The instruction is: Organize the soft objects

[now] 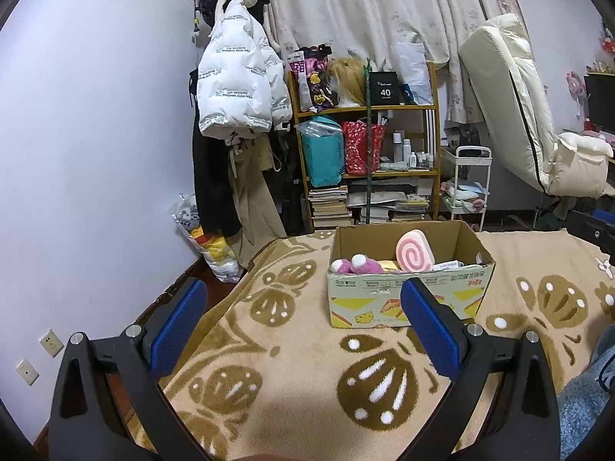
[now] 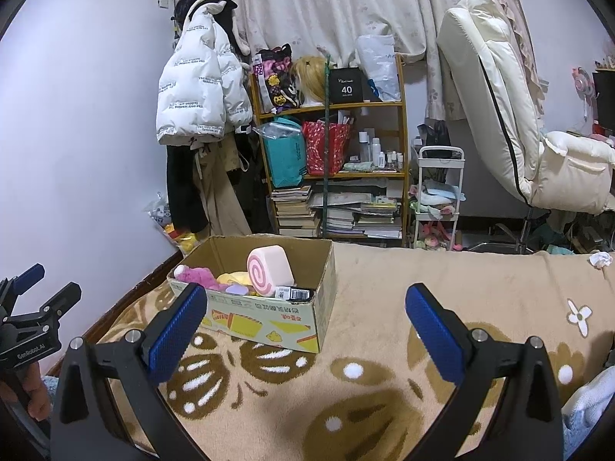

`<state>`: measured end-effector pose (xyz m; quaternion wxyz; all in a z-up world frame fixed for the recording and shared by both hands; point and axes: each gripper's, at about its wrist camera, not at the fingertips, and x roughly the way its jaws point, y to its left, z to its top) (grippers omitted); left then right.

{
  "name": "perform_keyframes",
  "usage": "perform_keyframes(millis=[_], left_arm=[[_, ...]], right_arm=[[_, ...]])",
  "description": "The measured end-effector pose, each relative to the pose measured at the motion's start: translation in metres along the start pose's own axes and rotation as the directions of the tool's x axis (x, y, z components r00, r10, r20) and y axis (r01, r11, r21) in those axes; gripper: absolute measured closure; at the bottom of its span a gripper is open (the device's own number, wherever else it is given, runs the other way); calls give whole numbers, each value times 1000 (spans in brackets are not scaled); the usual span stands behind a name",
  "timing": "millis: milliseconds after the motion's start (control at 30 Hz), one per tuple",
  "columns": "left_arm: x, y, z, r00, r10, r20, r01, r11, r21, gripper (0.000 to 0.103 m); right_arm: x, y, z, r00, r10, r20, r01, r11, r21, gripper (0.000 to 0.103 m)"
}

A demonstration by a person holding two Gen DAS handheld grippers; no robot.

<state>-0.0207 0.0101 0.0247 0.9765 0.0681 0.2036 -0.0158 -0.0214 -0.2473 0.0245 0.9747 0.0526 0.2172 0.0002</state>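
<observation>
A cardboard box (image 1: 407, 299) (image 2: 265, 319) stands on the patterned beige blanket (image 1: 292, 376) (image 2: 369, 365). Inside lie a pink swirl-roll plush (image 1: 415, 251) (image 2: 269, 271), a purple and white plush (image 1: 355, 265) (image 2: 198, 276) and a yellow soft item (image 2: 234, 278). My left gripper (image 1: 303, 307) is open above the blanket, just before the box's near wall, holding nothing. My right gripper (image 2: 307, 311) is also open and empty, to the right of the box. The left gripper's body (image 2: 27, 326) shows at the far left of the right wrist view, with a hand under it.
Beyond the bed's far edge are a wooden shelf (image 1: 365, 150) (image 2: 330, 146) with bags and books, hanging coats (image 1: 238, 88) (image 2: 200, 88), a white trolley (image 1: 469, 184) (image 2: 438, 196) and a cream recliner (image 1: 530, 130) (image 2: 519, 115). Blue fleece (image 1: 592, 395) lies at the right. A crumpled tissue (image 2: 599, 259) rests on the blanket.
</observation>
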Motion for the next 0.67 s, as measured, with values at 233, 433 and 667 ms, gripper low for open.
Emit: perform_keyframes(millis=[233,433,667], left_arm=[[0,-5,-2,1000,-11,-6,11,1000,26,3],[0,-5,-3,1000,-13,-6,13,999,34,3],[0,-5,-4,1000,-20,-9,21,999,34,3]], right_arm=[[0,0,0,1000,-4,-2,4,1000,-2,0],[0,0,1,1000,-5,-1,5,1000,1,0],[0,-2,1,1000,-2,-4,2,1000,0,0]])
